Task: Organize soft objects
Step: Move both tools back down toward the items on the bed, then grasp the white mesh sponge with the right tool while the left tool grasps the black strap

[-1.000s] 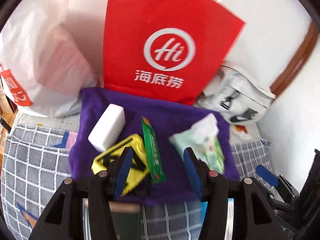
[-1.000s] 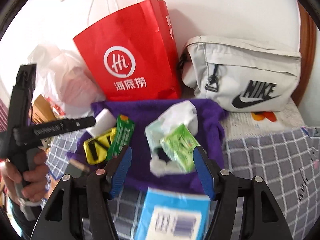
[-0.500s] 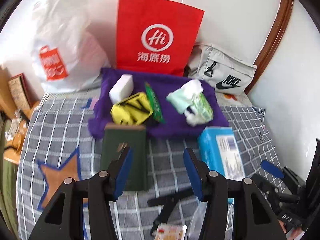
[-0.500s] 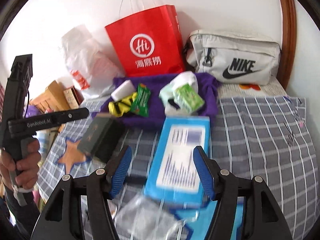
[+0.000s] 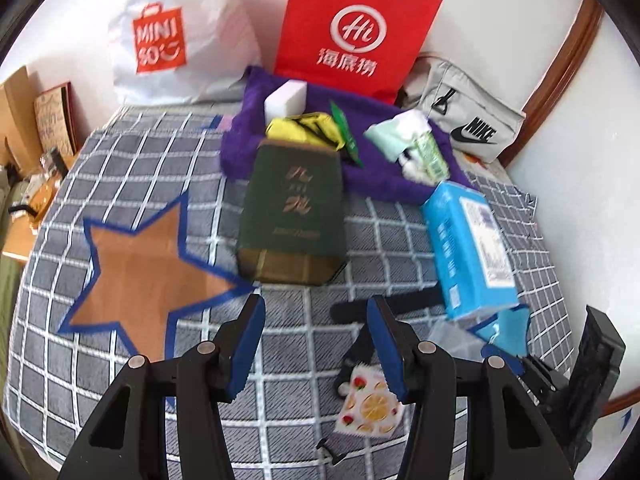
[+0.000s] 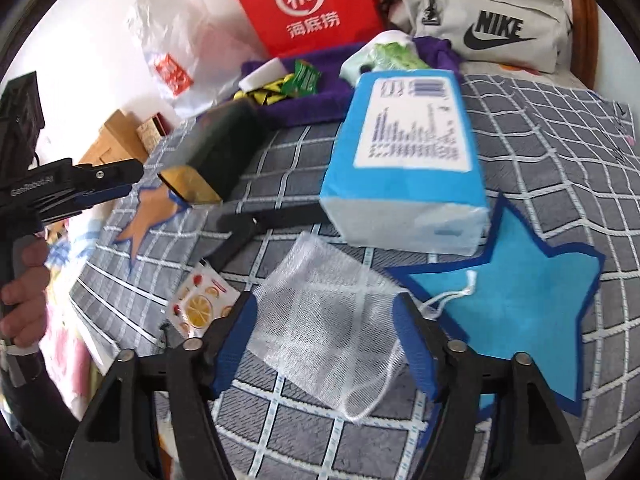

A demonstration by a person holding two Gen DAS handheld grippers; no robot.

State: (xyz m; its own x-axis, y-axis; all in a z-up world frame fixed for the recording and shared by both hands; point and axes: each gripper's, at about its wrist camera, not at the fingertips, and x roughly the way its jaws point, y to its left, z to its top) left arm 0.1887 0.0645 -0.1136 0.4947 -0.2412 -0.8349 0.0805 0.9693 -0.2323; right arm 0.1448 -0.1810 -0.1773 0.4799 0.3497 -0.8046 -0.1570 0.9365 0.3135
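A purple towel (image 5: 380, 176) at the back of the checked bed holds a white sponge (image 5: 285, 98), a yellow pouch (image 5: 308, 130), a green sachet (image 5: 346, 132) and a wipes pack (image 5: 416, 144). My left gripper (image 5: 316, 316) is open and empty above the checked cover, short of a dark green box (image 5: 294, 208). My right gripper (image 6: 324, 308) is open over a white mesh bag (image 6: 324, 312), which lies between its fingers. A blue tissue pack (image 6: 408, 156) lies beyond it. The left gripper also shows in the right wrist view (image 6: 108, 182).
A red paper bag (image 5: 352, 28), a white Miniso bag (image 5: 180, 32) and a grey Nike pouch (image 5: 468, 116) stand against the wall. A fruit-print packet (image 6: 200, 304) and a black strap (image 6: 260, 220) lie on the bed (image 5: 152, 160). Cardboard boxes (image 5: 24, 116) sit at the left.
Both grippers have pulled back from the purple towel toward the near side of the bed. The right gripper now hovers over the mesh bag. Both stay open.
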